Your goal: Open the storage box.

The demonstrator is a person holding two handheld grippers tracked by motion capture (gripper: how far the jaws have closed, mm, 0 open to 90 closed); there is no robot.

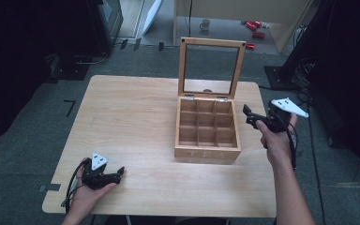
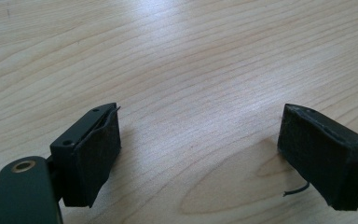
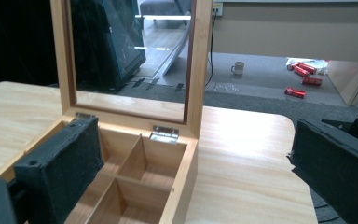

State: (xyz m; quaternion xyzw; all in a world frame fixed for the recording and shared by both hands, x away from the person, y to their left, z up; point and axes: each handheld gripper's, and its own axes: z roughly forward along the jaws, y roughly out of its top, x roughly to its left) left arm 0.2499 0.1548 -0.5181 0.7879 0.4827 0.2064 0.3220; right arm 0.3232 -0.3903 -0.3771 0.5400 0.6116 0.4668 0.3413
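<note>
From the high view, the wooden tea box (image 1: 207,133) stands right of the table's middle, lid (image 1: 211,68) upright; my right gripper (image 1: 249,116) is beside it, my left gripper (image 1: 117,174) near the front edge. In the left gripper view my jaws stand wide, holding nothing. In the right gripper view my jaws are wide and empty too; the box looks stiff and light, the glass lid fragile, so I would take its wooden frame.

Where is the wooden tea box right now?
In the high view, the tea box sits right of the table's centre, lid up, with the right hand-held gripper beside it.

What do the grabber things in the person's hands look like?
Both are black. The left gripper and right gripper each carry a pale grey three-cornered plate on top and trail a black cable. Their fingers are chunky black blocks with rough padding. The forearms are bare, without sleeves.
</note>
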